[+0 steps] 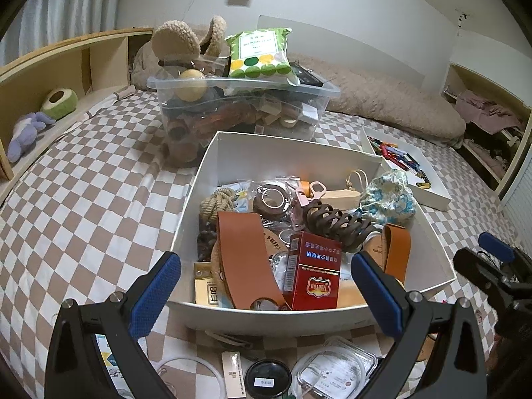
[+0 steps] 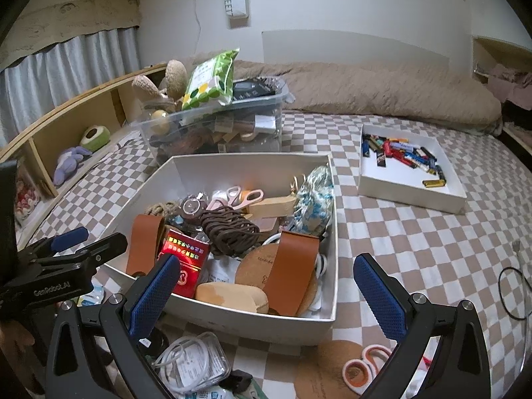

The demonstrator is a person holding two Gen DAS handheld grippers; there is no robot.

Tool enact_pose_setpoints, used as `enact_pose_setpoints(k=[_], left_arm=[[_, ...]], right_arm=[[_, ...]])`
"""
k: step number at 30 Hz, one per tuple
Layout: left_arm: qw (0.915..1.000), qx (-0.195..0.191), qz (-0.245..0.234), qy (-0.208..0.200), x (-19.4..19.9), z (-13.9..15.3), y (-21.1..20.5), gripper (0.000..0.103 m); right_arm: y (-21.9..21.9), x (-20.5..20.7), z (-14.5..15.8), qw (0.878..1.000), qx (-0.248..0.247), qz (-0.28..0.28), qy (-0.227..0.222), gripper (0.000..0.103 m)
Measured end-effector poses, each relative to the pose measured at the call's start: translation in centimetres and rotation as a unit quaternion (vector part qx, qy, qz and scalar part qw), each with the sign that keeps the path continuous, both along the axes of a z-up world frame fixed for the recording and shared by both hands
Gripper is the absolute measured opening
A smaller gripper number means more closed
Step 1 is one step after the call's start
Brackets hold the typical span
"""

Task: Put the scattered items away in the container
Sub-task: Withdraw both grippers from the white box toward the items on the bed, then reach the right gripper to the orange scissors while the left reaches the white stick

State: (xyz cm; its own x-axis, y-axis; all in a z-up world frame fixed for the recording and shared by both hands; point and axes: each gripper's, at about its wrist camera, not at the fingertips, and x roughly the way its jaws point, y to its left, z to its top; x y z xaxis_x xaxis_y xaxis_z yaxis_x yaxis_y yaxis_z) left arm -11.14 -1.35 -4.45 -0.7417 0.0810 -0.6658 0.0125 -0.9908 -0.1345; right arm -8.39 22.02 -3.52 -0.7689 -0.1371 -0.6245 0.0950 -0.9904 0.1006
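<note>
A white box on the checkered bed holds a red carton, brown hair claw, leather straps and other items. My left gripper is open and empty over the box's near wall. My right gripper is open and empty at the box's near right corner. Loose in front lie a clear lidded case, a black round tin, a cork coaster and orange-white scissors.
A clear tub heaped with items stands behind the box. A white tray of small colourful items lies to the right. A black cable loop lies far right. Wooden shelf with plush toys at left.
</note>
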Motion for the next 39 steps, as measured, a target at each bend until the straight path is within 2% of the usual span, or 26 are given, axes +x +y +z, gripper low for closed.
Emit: enact_pose_setpoints(k=[16, 26, 33, 39], left_arm=[[0.9994, -0.035, 0.006, 0.0, 2.0, 0.1, -1.8, 0.103], [0.9973, -0.073, 0.007, 0.0, 2.7, 0.1, -3.1, 0.103], [0.9962, -0.083, 0.005, -0.026, 3.4, -1.4, -4.4, 0.103], [0.9963, -0.054, -0.018, -0.065, 3.2, -3.1, -4.6, 0.103]], right_arm=[[3.7, 2.1, -0.9, 0.999, 0.024, -0.035, 0.01, 0.103], [6.0, 3.4, -4.1, 0.997, 0.048, -0.052, -0.031, 0.103], [7.1, 4.3, -5.6, 0.997, 0.034, -0.057, -0.047, 0.103], [7.7, 4.7, -7.1, 0.995, 0.021, -0.061, -0.072, 0.103]])
